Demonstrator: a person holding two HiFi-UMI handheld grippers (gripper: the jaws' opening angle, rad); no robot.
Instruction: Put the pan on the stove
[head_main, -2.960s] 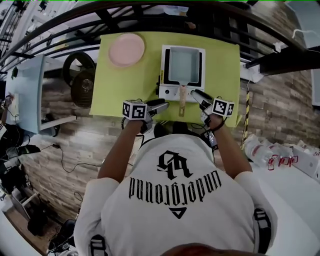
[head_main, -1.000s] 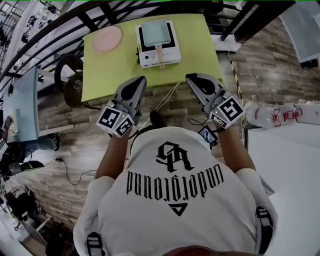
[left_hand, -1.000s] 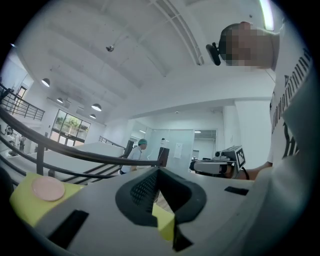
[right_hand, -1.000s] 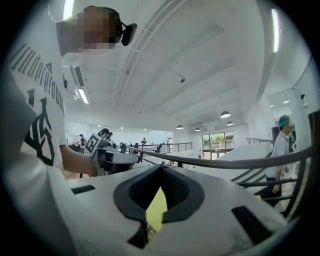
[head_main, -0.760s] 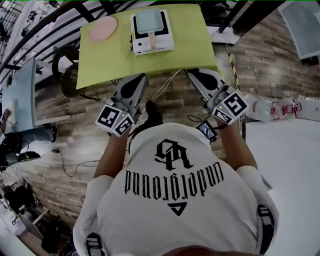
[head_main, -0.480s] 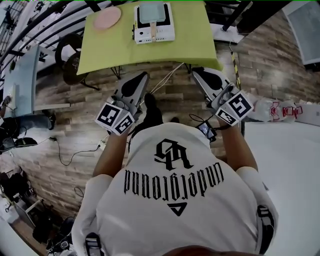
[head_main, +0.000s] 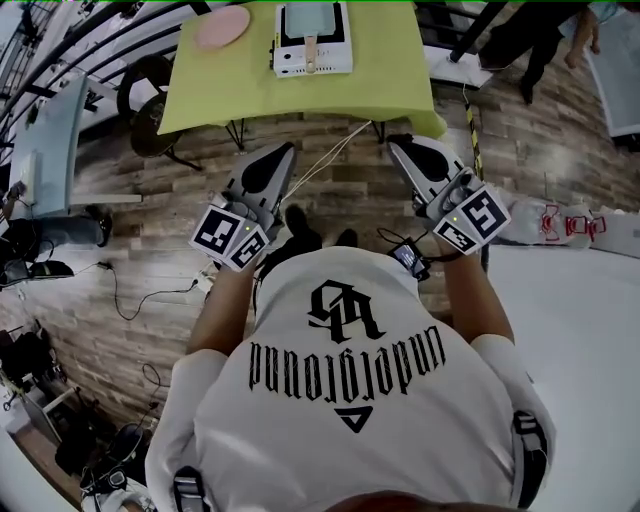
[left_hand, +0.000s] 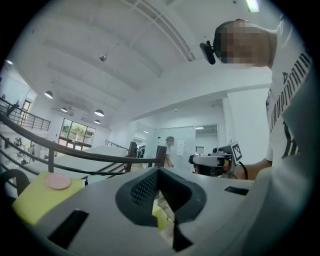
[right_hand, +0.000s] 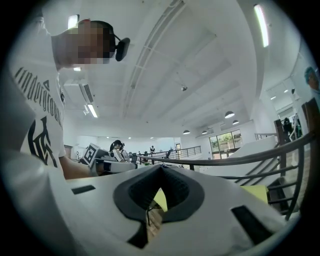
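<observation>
A rectangular grey pan (head_main: 311, 19) with a wooden handle rests on the white stove (head_main: 297, 64), which stands on the green table (head_main: 380, 70) at the top of the head view. Both grippers hang over the wooden floor, well short of the table. My left gripper (head_main: 283, 152) is shut and holds nothing; its jaws meet in the left gripper view (left_hand: 159, 171). My right gripper (head_main: 398, 144) is also shut and holds nothing (right_hand: 161, 168). Each gripper view shows the other gripper off to the side.
A pink plate (head_main: 222, 27) lies on the table's far left corner, and a dark railing runs behind the table. Black round gear (head_main: 150, 95) and a grey desk (head_main: 45, 140) stand on the left, cables cross the floor, and a person (head_main: 540, 35) stands at the top right.
The table with stove and pan has slid further up and away in the head view as the person stepped back. Both grippers stay shut, held in front of the chest.
</observation>
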